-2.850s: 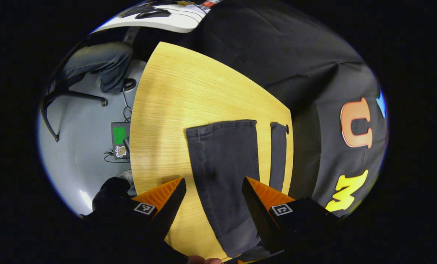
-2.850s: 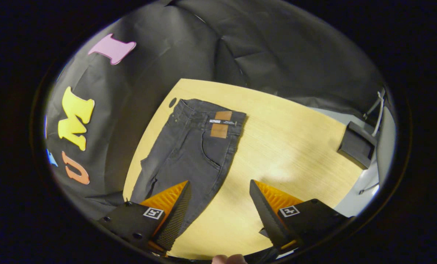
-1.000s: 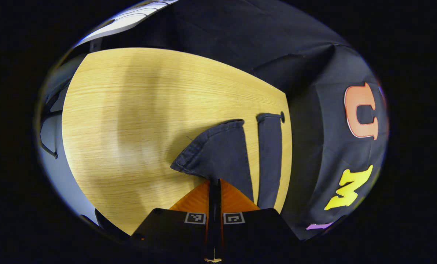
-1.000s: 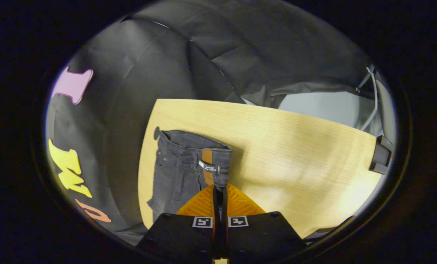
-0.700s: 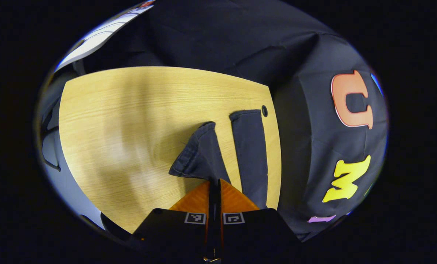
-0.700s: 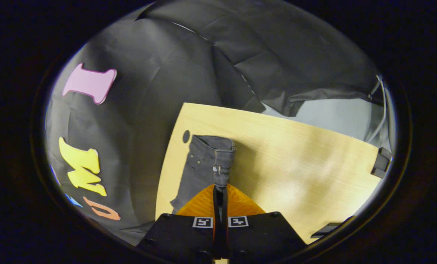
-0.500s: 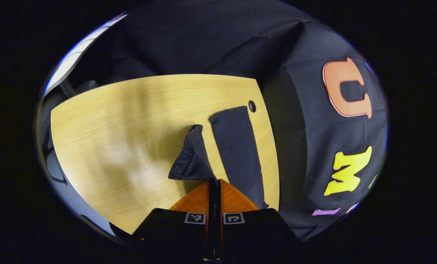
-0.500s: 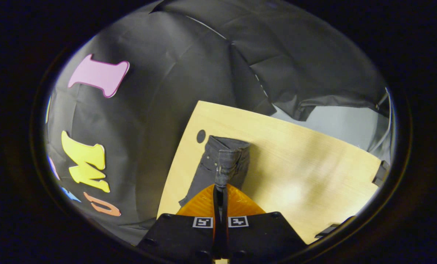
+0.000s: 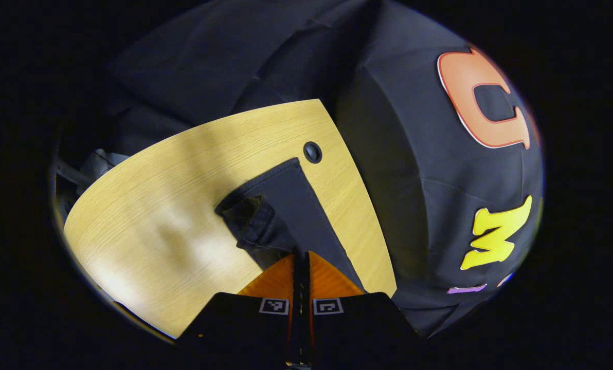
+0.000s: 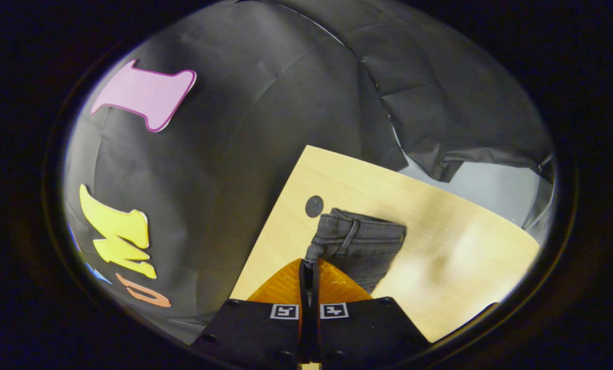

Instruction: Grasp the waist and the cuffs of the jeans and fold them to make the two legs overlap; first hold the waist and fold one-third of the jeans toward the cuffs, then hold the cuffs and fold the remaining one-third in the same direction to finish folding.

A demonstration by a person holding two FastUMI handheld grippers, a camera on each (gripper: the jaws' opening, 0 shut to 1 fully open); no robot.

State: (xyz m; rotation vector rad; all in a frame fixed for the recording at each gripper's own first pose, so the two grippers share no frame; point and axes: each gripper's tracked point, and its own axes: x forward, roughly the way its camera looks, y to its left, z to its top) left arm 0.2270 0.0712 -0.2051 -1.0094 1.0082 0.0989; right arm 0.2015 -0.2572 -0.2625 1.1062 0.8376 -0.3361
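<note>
While both claws stay out over the wooden table (image 9: 157, 205), left gripper (image 9: 300, 259) pinched closed on a cuff of the jeans (image 9: 281, 205), right gripper (image 10: 309, 270) clamped on the waist (image 10: 358, 231), near the table's far edge by a cable hole (image 9: 312, 152).

Since the earliest frames both grippers have closed, the left gripper (image 9: 300, 255) on a cuff (image 9: 252, 226) and the right gripper (image 10: 309, 264) on the waist (image 10: 345, 234), carrying the near half of the jeans (image 9: 291, 205) over the far leg, closing the former gap between legs.
</note>
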